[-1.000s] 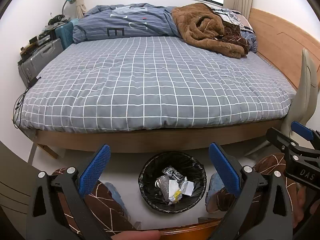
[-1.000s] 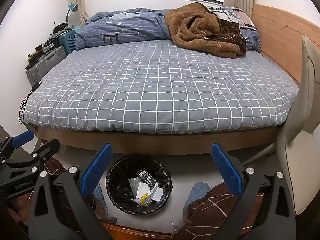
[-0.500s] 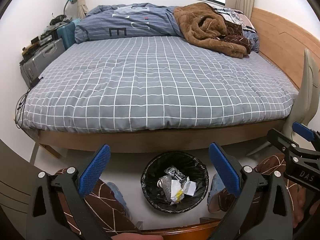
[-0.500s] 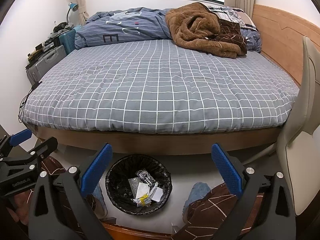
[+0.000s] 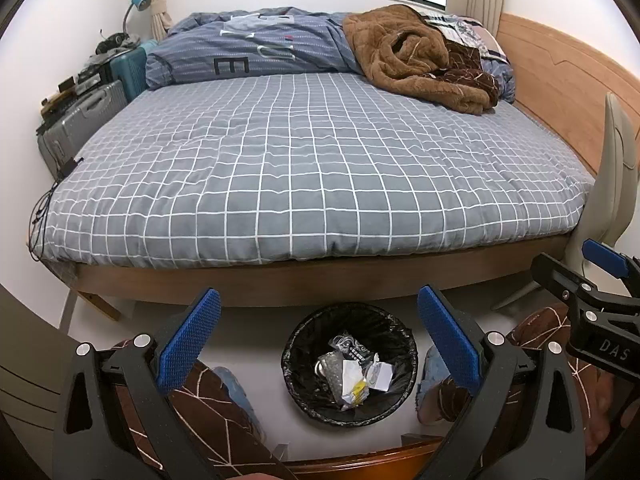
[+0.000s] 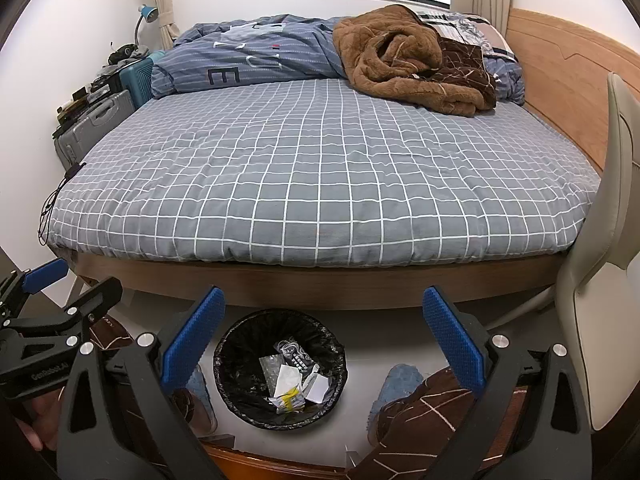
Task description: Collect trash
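A round bin with a black liner (image 5: pixel 304 340) (image 6: pixel 236 344) stands on the pale floor at the foot of the bed. Inside it lie several scraps of trash (image 5: pixel 352 372) (image 6: pixel 294 376): clear plastic, white paper, a dark printed wrapper, a bit of yellow. My left gripper (image 5: pixel 318 340) hangs above the bin, open, nothing between its blue pads. My right gripper (image 6: pixel 322 340) is also open and empty, above and slightly right of the bin. Each gripper shows at the edge of the other's view: the right gripper (image 5: pixel 592 292), the left gripper (image 6: pixel 48 292).
A bed with a grey checked cover (image 5: pixel 312 168) fills the middle, a brown blanket (image 5: pixel 416 56) and a blue duvet at its far end. Suitcases (image 5: pixel 80 116) stand along the left wall. A pale chair (image 6: pixel 600 280) is at right. A person's knees in brown patterned trousers (image 6: pixel 424 412) flank the bin.
Both views have drifted slightly, with the bin sitting a little further right in the left wrist view. Both grippers stay open and empty.
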A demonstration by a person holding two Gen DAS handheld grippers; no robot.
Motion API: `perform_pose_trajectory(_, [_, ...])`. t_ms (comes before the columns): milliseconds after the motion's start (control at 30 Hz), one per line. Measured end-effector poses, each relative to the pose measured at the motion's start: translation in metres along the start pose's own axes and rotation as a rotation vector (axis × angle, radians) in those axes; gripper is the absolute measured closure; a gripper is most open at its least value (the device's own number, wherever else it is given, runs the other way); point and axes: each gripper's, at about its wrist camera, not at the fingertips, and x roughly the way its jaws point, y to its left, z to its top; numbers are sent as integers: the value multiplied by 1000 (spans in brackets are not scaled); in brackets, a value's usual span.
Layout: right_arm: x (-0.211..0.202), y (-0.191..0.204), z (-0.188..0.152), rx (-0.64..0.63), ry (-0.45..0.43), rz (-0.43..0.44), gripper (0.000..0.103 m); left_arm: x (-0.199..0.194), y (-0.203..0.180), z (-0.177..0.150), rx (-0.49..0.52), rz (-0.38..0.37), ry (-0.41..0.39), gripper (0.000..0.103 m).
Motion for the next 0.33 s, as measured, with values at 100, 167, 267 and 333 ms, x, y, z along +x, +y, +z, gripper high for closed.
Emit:
perform_pose_trajectory(100, [-1, 0, 0, -1, 0, 0, 8, 0, 1, 0, -7, -2, 0, 6])
perform_pose_trajectory(167, [-1, 0, 0, 1, 0, 1, 8, 1, 3, 0, -18, -12, 3, 6])
perform_pose_trajectory(267, [-1, 0, 1, 0, 0, 2, 8, 1, 5, 0, -19, -23, 2, 6])
perform_pose_trajectory(333, [-1, 1, 1, 1, 0, 3, 8, 2, 7, 0, -23, -21, 1, 6])
